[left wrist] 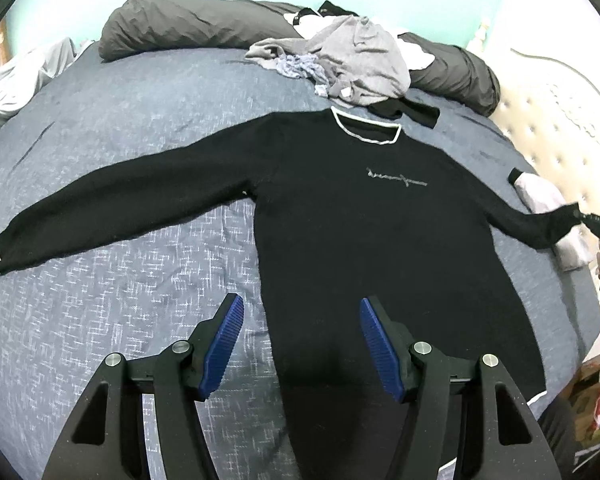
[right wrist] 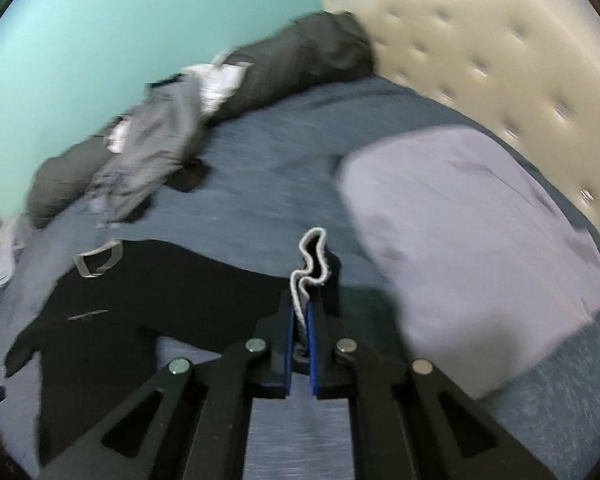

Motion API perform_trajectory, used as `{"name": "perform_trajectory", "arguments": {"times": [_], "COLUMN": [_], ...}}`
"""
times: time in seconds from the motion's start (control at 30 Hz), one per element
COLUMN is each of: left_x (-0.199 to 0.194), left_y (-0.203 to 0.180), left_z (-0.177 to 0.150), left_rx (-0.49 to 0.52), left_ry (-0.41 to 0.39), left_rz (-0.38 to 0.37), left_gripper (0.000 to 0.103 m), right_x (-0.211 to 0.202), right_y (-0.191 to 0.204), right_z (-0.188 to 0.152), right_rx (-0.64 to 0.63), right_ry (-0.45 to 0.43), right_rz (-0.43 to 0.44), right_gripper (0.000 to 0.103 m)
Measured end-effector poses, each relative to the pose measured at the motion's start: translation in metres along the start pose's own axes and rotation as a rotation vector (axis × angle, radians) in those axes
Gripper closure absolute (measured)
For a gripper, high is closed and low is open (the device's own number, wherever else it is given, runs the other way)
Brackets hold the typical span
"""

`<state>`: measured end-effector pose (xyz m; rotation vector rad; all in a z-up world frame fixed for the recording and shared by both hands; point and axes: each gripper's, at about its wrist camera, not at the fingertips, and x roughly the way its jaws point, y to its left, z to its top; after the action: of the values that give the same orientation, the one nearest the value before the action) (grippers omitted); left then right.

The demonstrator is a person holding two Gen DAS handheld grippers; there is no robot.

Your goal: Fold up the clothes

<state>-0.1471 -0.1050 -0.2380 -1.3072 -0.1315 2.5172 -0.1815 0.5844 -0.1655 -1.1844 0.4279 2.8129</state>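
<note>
A black long-sleeved sweater (left wrist: 340, 208) with a white-trimmed collar lies flat, front up, on the blue bed cover (left wrist: 120, 280). Its left sleeve (left wrist: 100, 208) is spread out to the left. My left gripper (left wrist: 302, 312) is open and empty above the sweater's lower left hem. My right gripper (right wrist: 300, 308) is shut on the white-edged cuff (right wrist: 312, 264) of the sweater's right sleeve, held off to the right; it also shows in the left wrist view (left wrist: 592, 222). The sweater body (right wrist: 140, 300) lies to the left in the right wrist view.
A pile of grey and black clothes (left wrist: 352, 60) sits at the far side by dark pillows (left wrist: 188, 28). A lilac folded garment (right wrist: 460, 240) lies next to the held cuff. A tufted headboard (left wrist: 548, 120) bounds the right side.
</note>
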Motion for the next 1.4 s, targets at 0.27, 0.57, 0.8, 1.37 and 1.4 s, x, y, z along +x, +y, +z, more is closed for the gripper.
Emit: {"name": "perform_trajectory", "arguments": {"times": [0.27,0.57,0.8,1.37,1.4], "left_x": [-0.038,-0.064,-0.07,-0.041,-0.037], "left_y": [-0.009,-0.013,0.002,0.002,-0.001], "left_z": [0.007,-0.004,-0.021,-0.035,-0.035], "left_rx": [0.007,0.034,0.01,-0.015,-0.015], "left_ry": [-0.046,-0.059,-0.049,0.02,0.028], "left_rz": [-0.01,-0.021,-0.023,-0.055,-0.061], "left_gripper": [0.038,0.038,0.038,0.038,0.038], "right_x": [-0.025,-0.033,-0.019,0.043,0.04], "right_y": [0.134,0.302,0.385,0.406,0.399], "right_z": [0.015,-0.026,-0.09,-0.184,-0.181], "right_rx": [-0.115,-0.28,-0.367,-0.326,-0.305], "right_ry": [-0.006,0.07,0.178,0.361,0.347], "right_rz": [0.219,0.456,0.578,0.58,0.598], "right_gripper": [0.098,0.098,0.098,0.084,0.079]}}
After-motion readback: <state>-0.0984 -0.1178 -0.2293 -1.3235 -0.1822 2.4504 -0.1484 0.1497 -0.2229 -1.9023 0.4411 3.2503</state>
